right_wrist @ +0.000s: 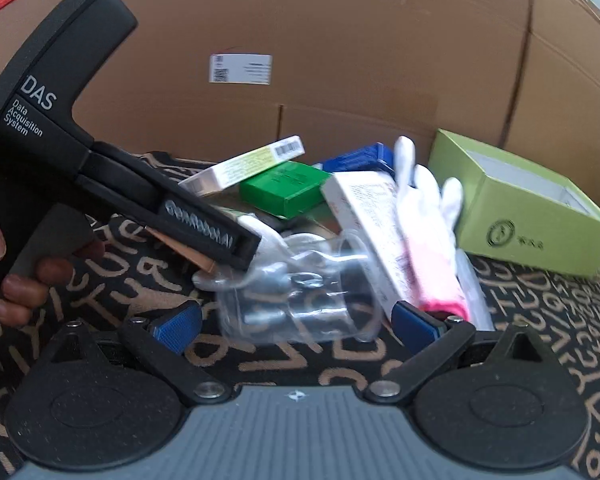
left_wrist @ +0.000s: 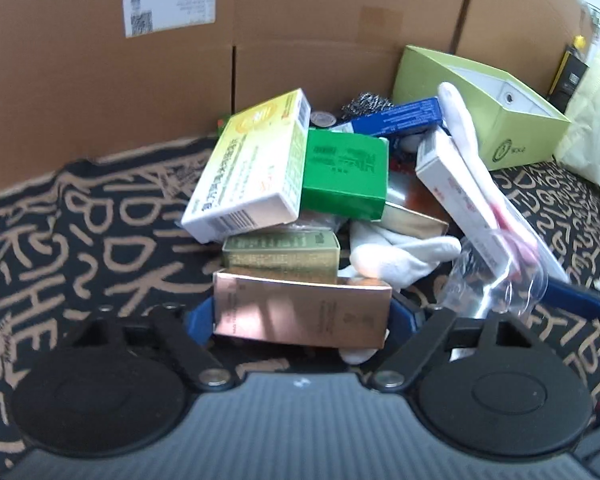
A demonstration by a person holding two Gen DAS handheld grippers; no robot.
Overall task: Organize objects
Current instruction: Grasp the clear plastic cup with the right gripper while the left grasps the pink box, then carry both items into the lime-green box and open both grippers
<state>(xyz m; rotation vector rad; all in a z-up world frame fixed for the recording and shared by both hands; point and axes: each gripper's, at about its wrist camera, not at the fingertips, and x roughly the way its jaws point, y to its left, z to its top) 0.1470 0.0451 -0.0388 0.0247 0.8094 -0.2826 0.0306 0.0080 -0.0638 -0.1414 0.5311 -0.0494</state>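
Note:
A pile of small boxes lies on a black cloth with tan lettering. My left gripper is shut on a rose-gold box, its blue pads on both ends; the same gripper and box corner show in the right wrist view. Behind it lie a gold box, a yellow-white box, a green box, a white glove and a white-red box. My right gripper is open around a clear plastic bag, which sits between its blue pads without being gripped.
A lime-green open box stands at the right. A large cardboard wall runs behind the pile. A blue box and a steel scourer lie at the back. A pink-cuffed glove rests by the right pad.

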